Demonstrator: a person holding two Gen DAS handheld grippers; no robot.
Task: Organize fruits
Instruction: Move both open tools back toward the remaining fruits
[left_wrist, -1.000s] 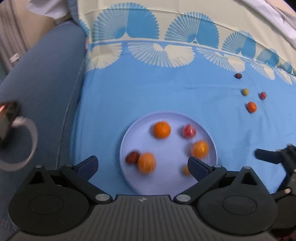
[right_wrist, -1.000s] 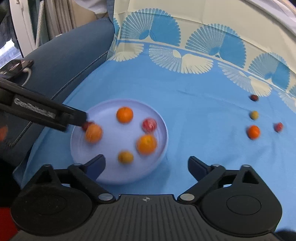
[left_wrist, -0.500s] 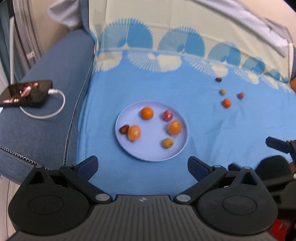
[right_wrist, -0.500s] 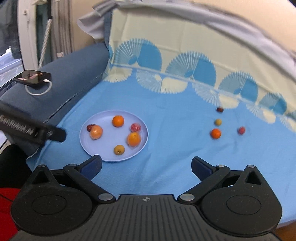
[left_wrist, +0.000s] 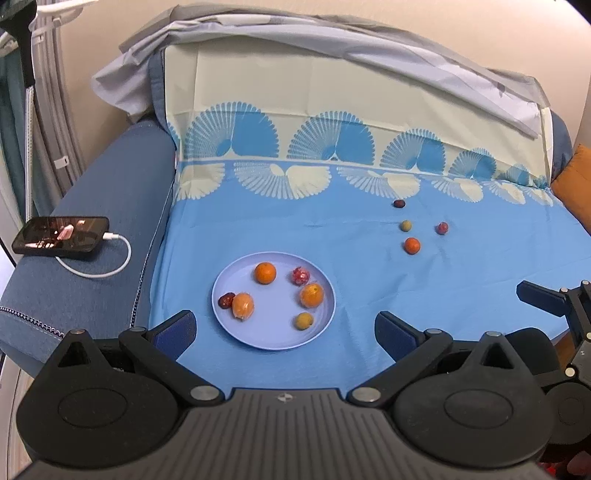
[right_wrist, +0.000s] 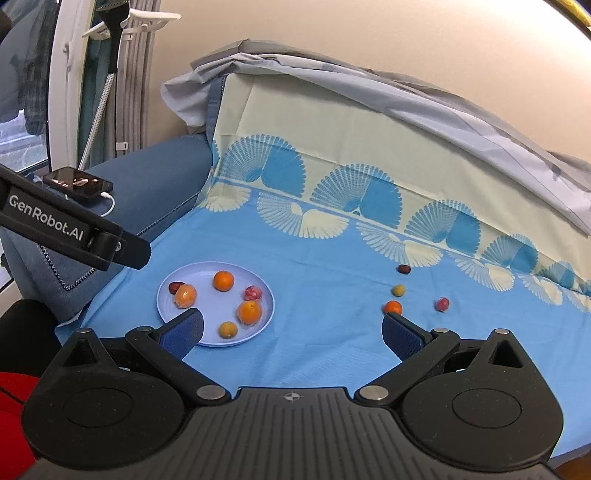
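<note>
Currently both grippers empty, jaws spread wide, held back above the near edge of the blue cloth (left_wrist: 369, 280).

Nearest, the left gripper (left_wrist: 284, 328) and right gripper (right_wrist: 291, 328) carry nothing between their pads. Next, the plate (left_wrist: 273, 341) holds six fruits, one a wrapped orange (left_wrist: 242, 305) touching a dark red fruit. Farther right, four loose fruits lie on the cloth well apart from the plate: small orange (right_wrist: 392, 307), green fruit (right_wrist: 398, 290), red fruit (right_wrist: 442, 304), dark fruit (right_wrist: 404, 269). Recommended: descend on the small orange with jaws straddling it, closing gently to avoid rolling. Only the left view shows the orange cushion (left_wrist: 572, 177); only the right view shows the window frame (right_wrist: 66, 74).
</note>
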